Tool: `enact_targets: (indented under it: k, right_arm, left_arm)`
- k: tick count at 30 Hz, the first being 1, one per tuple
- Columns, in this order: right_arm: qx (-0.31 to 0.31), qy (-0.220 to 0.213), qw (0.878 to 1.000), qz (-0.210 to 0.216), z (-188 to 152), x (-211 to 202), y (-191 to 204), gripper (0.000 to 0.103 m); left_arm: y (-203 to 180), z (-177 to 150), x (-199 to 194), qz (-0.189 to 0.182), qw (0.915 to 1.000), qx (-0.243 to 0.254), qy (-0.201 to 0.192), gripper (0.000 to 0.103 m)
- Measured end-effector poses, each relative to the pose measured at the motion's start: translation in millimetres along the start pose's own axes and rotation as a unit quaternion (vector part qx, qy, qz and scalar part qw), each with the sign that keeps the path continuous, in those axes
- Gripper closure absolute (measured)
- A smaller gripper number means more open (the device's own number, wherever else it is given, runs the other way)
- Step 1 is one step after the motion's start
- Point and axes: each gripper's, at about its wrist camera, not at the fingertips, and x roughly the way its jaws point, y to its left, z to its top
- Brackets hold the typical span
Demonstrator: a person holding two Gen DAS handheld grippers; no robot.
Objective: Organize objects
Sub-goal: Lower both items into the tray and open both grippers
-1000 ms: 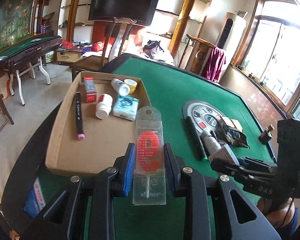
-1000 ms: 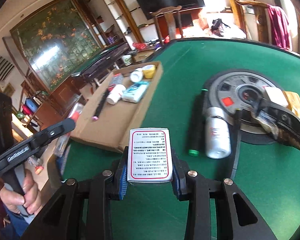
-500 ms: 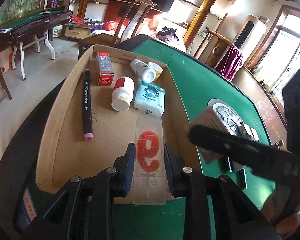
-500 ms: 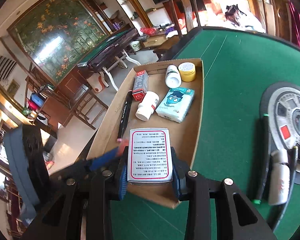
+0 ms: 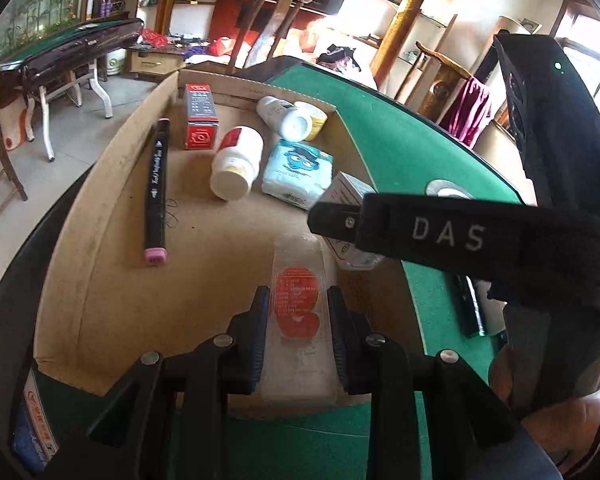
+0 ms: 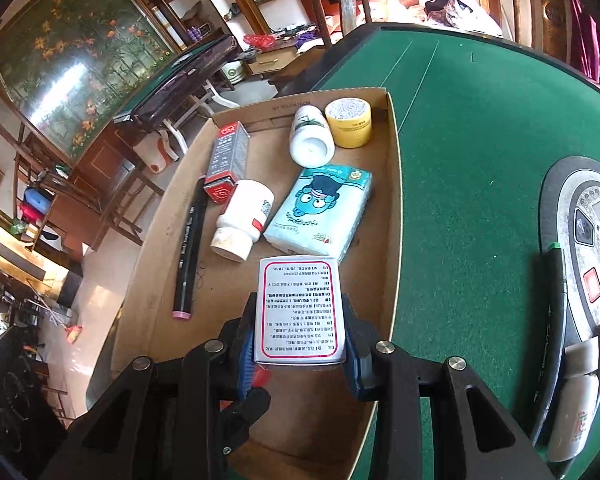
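Left gripper (image 5: 298,320) pinches a clear blister pack (image 5: 299,312); right gripper (image 6: 300,340) pinches a white carton (image 6: 299,308), both over the cardboard tray's (image 6: 394,200) near edge, beside a tissue pack (image 6: 320,212).

Left gripper (image 5: 298,320) holds clear packet (image 5: 299,312) over cardboard tray (image 5: 100,280).

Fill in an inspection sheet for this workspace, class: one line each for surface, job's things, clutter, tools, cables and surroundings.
Surface: green felt table, with a round dial panel at the right.
Job's things: cardboard tray holding a black marker, red box, two white bottles, yellow tub and tissue pack.
Clutter: a green-tipped pen and another bottle lie on the felt.
Tools: left tool shut on a clear blister pack; right tool shut on a white printed box; both over the tray.
Cables: nothing seen.
Surroundings: chairs, shelves, a second table.
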Motion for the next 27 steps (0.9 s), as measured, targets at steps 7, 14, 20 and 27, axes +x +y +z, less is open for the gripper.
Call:
enact_targets:
  k: [7,14,20,27]
  right_arm:
    - [-0.007,0.006,1.000,-0.019,-0.4,10.0,-3.1,0.065]
    - [-0.005,0.010,1.000,-0.015,0.3,10.3,-7.3,0.061]
    - [-0.021,-0.004,1.000,-0.019,-2.8,-0.3,0.4,0.046]
    - [-0.021,-0.042,0.999,0.001,-19.1,-33.7,4.4,0.040]
  left_arm:
    - [0.8,1.4,10.4,0.006,1.0000,0.004,0.004,0.076]
    - [0.2,1.1,8.5,0.006,1.0000,0.005,0.000,0.070]
    - [0.2,-1.2,-3.5,0.003,0.9999,0.005,-0.012,0.054]
    - [-5.9,-4.9,-20.3,0.000,0.9997,0.007,-0.024,0.051]
